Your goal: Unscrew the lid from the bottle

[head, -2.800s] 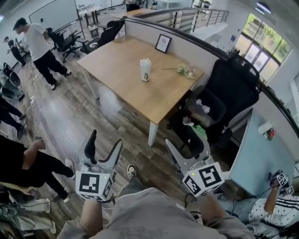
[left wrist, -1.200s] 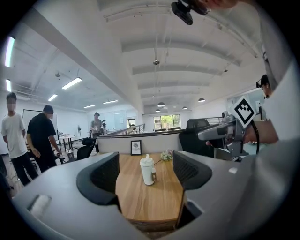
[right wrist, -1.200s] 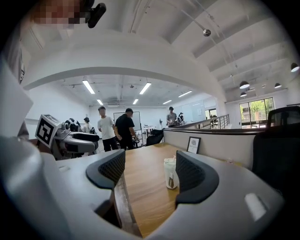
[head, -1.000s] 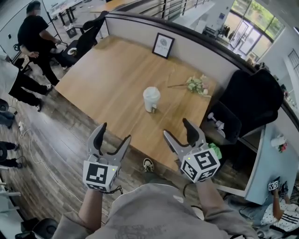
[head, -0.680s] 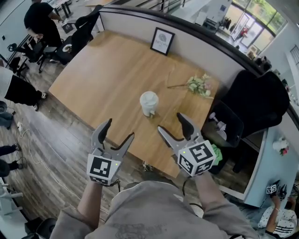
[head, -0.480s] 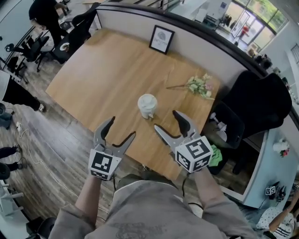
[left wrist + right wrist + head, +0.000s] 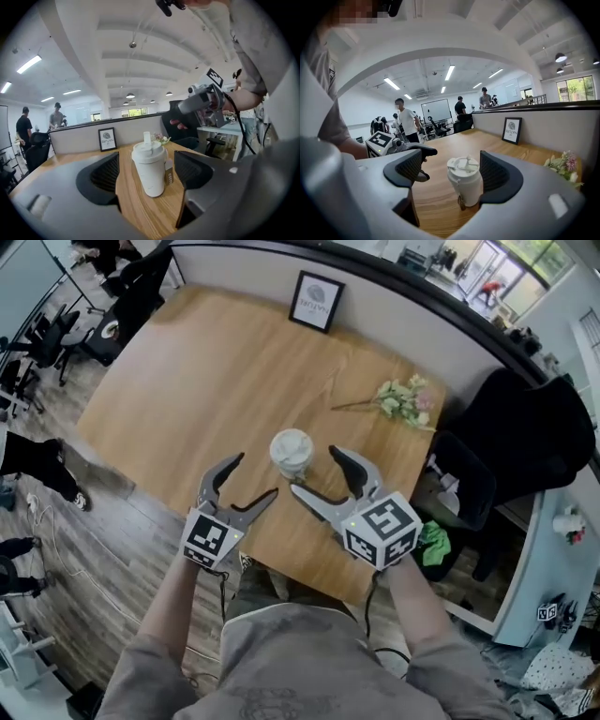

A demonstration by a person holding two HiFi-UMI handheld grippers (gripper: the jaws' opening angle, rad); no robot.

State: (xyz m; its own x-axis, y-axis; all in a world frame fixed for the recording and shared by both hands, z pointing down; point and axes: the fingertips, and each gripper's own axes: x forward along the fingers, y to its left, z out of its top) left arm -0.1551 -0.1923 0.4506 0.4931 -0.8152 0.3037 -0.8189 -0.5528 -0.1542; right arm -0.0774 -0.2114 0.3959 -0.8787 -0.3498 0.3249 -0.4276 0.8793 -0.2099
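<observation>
A white bottle (image 7: 292, 452) with a white lid and a spout stands upright near the front edge of the wooden table (image 7: 206, 371). My left gripper (image 7: 251, 479) is open just left of and short of it. In the left gripper view the bottle (image 7: 150, 171) shows between the dark pads (image 7: 105, 173), apart from both. My right gripper (image 7: 316, 471) is open close on the bottle's right. Its jaws have just been opening, and in the right gripper view the bottle (image 7: 465, 183) stands between the pads (image 7: 497, 176) without touching them.
A framed picture (image 7: 316, 301) leans on the partition at the table's back. A small bunch of flowers (image 7: 403, 399) lies at the back right. A black office chair (image 7: 525, 437) stands to the right. People stand on the floor at the left (image 7: 37, 460).
Both grippers have moved forward and down towards the bottle and now flank it. The right jaws stand a little wider. The bottle has not moved.
</observation>
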